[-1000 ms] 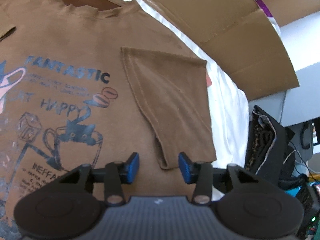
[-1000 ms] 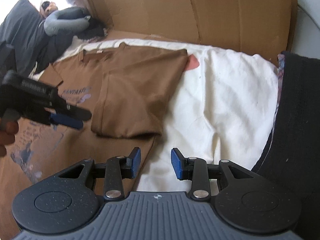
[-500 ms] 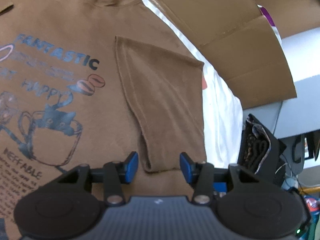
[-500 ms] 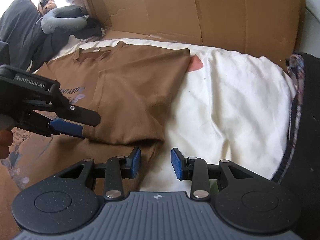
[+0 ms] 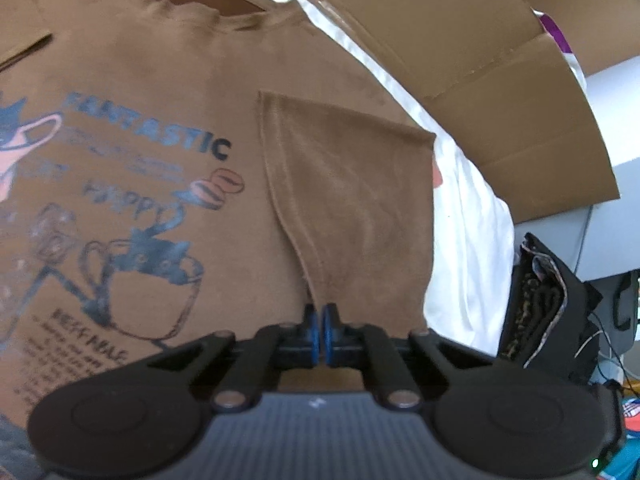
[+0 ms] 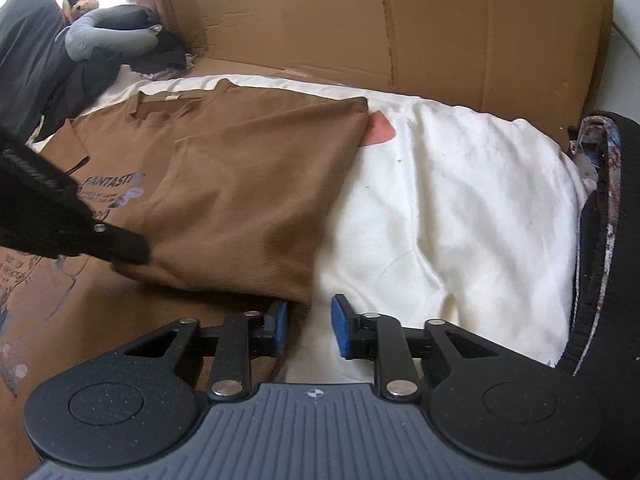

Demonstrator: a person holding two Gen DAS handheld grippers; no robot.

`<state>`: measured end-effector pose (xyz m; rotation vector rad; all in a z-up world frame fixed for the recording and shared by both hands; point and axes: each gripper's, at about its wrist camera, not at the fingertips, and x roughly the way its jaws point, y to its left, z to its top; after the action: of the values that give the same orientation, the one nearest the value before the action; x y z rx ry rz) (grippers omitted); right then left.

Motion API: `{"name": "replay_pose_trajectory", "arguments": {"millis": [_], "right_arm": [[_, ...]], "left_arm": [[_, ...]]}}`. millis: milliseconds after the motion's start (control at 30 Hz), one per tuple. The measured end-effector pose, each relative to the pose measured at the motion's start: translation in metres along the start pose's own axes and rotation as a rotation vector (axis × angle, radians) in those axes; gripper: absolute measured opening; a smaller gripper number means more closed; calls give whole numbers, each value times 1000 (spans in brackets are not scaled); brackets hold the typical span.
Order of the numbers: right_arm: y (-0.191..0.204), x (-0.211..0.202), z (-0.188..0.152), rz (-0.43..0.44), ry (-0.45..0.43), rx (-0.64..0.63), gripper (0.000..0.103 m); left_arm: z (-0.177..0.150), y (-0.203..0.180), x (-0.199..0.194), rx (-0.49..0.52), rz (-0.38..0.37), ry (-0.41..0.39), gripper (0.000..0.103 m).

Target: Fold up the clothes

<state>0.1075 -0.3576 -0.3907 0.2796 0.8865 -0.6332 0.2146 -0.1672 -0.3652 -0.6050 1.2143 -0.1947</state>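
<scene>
While the brown T-shirt (image 5: pixel 168 92) lies print-up on the white bed sheet (image 6: pixel 440 208), its sleeve (image 5: pixel 352 200) already turned in over the chest, the step in hand looks like pinching that sleeve's lower edge, probably to carry the right side further across. To do it well, both pinches should take only the layers meant to travel, and the two hands should lift and move at one height so the crease runs straight along the shirt's side rather than slanting. Dragging low could rumple the sheet or pull the printed front askew. Cardboard panels (image 6: pixel 400 24) stand behind the bed, well apart from the work, and a dark bundle (image 5: pixel 544 304) sits off its right edge.

As for the left tool (image 5: pixel 319 334), its jaws have just been closing and now stand clenched at the sleeve's lower tip, blue pads nearly meeting, with the cloth seemingly nipped between them. In the right wrist view it presses on that same edge. The right tool (image 6: pixel 309 330) has also been closing, yet a clear gap remains; it straddles the shirt's side edge where brown cloth meets sheet, grasping nothing yet.
</scene>
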Motion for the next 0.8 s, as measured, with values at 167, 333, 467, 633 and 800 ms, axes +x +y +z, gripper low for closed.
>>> {"name": "replay_pose_trajectory", "arguments": {"millis": [167,333,467,633,800], "right_arm": [[3,0,-2,-31,5,-16,28],[2,-4,0,-40,23,-22,28],[-4,-15,1,-10,21,9,28],[-7,-33,3,20,-42,20,28],[-8,-33,13,34,-75,60,28]], "left_arm": [[-4,1,6,30,28,13,5],[4,-3,7,62,53,30,13],[21,-10,-4,128,81,-26,41],[47,-10,-5,176,121,-69,41],[76,-10,3,244,161,-97,41]]}}
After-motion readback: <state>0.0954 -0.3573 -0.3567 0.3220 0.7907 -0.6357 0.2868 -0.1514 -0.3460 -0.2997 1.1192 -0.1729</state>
